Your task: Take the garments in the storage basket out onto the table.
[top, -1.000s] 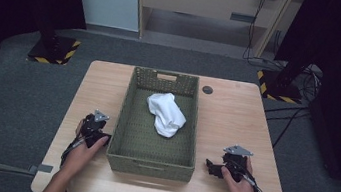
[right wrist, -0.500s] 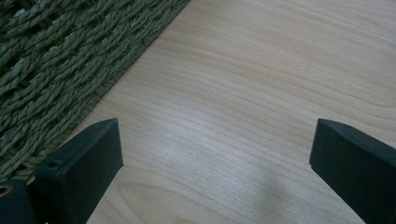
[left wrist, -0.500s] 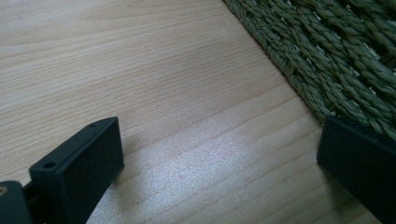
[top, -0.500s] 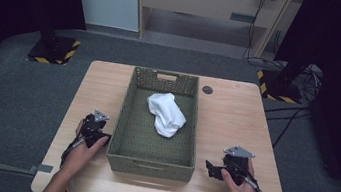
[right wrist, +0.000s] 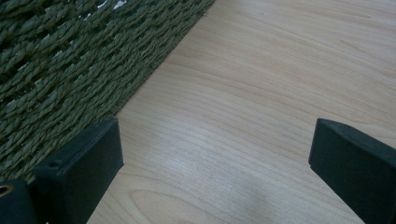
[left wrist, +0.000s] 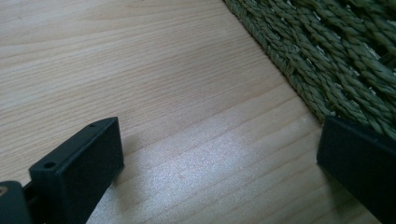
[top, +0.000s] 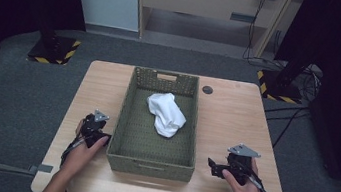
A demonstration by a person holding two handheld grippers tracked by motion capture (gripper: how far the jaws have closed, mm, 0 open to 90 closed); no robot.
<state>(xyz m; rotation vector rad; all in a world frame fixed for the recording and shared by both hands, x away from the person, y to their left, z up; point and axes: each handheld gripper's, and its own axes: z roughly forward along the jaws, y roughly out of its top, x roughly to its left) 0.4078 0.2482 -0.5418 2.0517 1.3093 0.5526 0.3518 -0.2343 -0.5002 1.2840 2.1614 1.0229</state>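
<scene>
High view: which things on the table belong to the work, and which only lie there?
Belong to the work: woven basket, white cloth, left gripper, right gripper.
Only lying there: small dark disc on the table.

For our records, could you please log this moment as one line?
left tongs: open, on table beside basket | right tongs: open, on table | white cloth: in basket, untouched

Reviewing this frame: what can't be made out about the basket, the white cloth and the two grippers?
- White cloth, high view: too small to tell what kind of item it is; its folds hide its underside.
- Woven basket: both gripper views cut it off at the frame edge.
- Left gripper and right gripper, high view: jaws too small; the gripper views show them apart.
</scene>
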